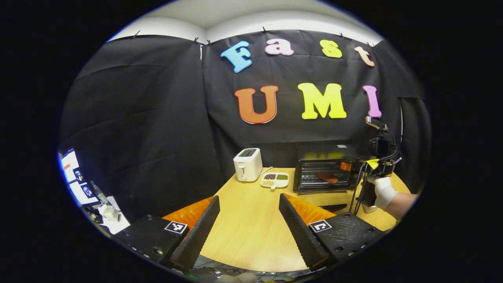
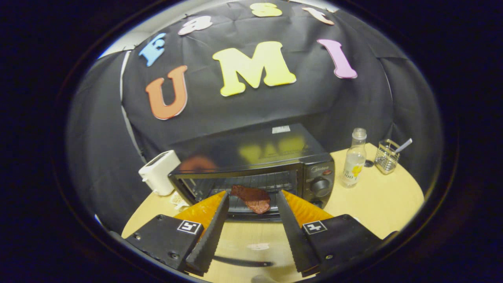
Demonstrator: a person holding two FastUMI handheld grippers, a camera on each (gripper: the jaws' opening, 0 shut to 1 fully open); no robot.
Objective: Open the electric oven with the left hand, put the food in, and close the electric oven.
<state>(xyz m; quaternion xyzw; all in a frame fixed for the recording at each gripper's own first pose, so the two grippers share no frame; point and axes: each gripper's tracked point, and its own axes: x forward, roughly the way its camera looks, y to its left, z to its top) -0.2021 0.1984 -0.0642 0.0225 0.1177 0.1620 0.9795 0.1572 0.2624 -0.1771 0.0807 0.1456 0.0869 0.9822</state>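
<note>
A black electric oven (image 1: 320,152) (image 2: 275,153) stands at the back of the round wooden table (image 1: 251,228), with its door folded down flat toward me. A reddish-brown slab of food (image 1: 327,177) (image 2: 253,199) lies on the oven's wire rack, partly over its front edge. In the right gripper view, my right gripper (image 2: 252,193) is open just in front of the oven mouth, its fingers apart on either side of the food and not pressing it. In the left gripper view, a gloved hand (image 1: 383,190) holds that gripper by the oven. My left gripper (image 1: 249,197) is open over the table, well short of the oven.
A white toaster (image 1: 247,164) (image 2: 159,172) stands left of the oven, beside a divided dish of grains (image 1: 275,180). To the right of the oven are a clear bottle (image 2: 355,157) and a wire holder with a utensil (image 2: 387,156). Lit screens (image 1: 74,177) sit off the table's left.
</note>
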